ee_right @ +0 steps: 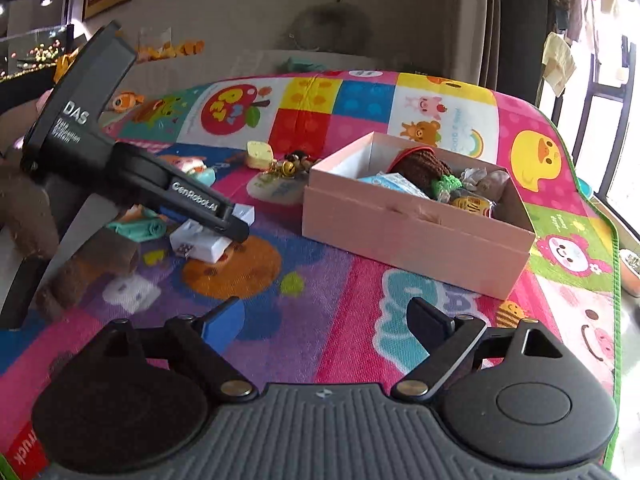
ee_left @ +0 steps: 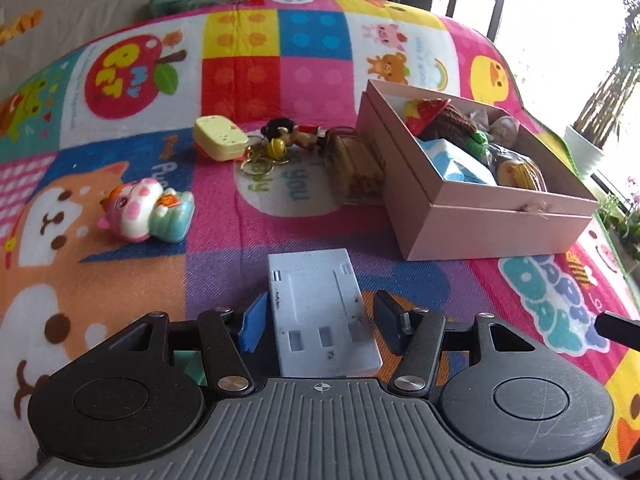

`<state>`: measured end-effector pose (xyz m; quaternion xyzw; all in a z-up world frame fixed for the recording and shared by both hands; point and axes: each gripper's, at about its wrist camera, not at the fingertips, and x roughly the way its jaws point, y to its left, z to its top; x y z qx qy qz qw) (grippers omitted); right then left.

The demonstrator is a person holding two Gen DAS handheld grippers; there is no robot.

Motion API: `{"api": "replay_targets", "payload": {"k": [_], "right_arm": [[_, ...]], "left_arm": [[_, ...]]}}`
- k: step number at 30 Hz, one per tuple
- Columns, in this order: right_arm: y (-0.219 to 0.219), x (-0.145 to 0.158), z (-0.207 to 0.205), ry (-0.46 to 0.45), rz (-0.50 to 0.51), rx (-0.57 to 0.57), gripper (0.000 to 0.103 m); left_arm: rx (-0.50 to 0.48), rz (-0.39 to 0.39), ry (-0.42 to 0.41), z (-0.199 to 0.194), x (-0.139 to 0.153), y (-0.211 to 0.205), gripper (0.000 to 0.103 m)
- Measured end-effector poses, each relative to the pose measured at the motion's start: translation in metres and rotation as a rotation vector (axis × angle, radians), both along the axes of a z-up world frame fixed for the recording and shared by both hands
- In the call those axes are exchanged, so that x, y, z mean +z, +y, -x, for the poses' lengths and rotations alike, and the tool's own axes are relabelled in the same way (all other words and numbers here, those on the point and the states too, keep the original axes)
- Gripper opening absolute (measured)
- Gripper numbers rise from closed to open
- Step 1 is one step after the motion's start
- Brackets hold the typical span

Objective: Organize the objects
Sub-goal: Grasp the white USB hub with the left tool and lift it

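Observation:
A white rectangular plug block [ee_left: 320, 312] lies between the fingers of my left gripper [ee_left: 320, 322], and the blue pad and the black pad press on its two sides. The right wrist view shows the same left gripper [ee_right: 228, 232] low over the mat with the block [ee_right: 202, 244] under its tip. My right gripper [ee_right: 326, 320] hangs open over the mat with nothing between its fingers, short of the pink box [ee_right: 400, 236]. That open box [ee_left: 480, 216] holds a brown knitted toy [ee_left: 448, 120], a blue-and-white carton [ee_left: 456, 164] and several other small things.
Loose on the colourful play mat [ee_left: 120, 280]: a yellow cheese toy [ee_left: 220, 138], a figure keychain [ee_left: 280, 136], a pink-and-white animal toy [ee_left: 148, 208], and a brown packet [ee_left: 356, 164] against the box. A green item [ee_right: 138, 228] and something brown and fuzzy [ee_right: 92, 264] lie at the left.

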<state>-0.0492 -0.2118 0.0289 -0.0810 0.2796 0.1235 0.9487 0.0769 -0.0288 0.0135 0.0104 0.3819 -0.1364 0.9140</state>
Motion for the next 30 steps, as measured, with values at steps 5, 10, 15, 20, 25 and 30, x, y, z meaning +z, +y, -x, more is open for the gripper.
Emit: {"api": "replay_targets", "payload": {"k": [5,10,15,20,25,30], "right_arm": [[-0.005,-0.002,0.007,-0.014,0.004,-0.008,0.103],[0.000,-0.009,-0.001,0.076,0.009,0.029,0.103],[-0.009,-0.017,-0.019,0.221,-0.116,0.012,0.103],[0.010,-0.018,-0.021,0.224,-0.041,0.014,0.103],[0.037,0.000,-0.042,0.210,-0.076,0.136,0.103],[0.095,0.035,-0.094,0.101,-0.051,0.253,0.101]], "left_arm": [[-0.042,-0.014,-0.037,0.014,-0.002,-0.001,0.053],[-0.073,0.058,-0.043,0.040,0.004,0.018,0.053],[0.002,0.171,-0.151,0.071,0.036,0.066,0.053],[0.244,0.191,-0.162,0.072,0.029,0.129,0.053],[0.336,0.267,-0.094,0.067,0.001,0.162,0.053],[0.327,0.310,-0.134,0.076,-0.007,0.167,0.053]]}}
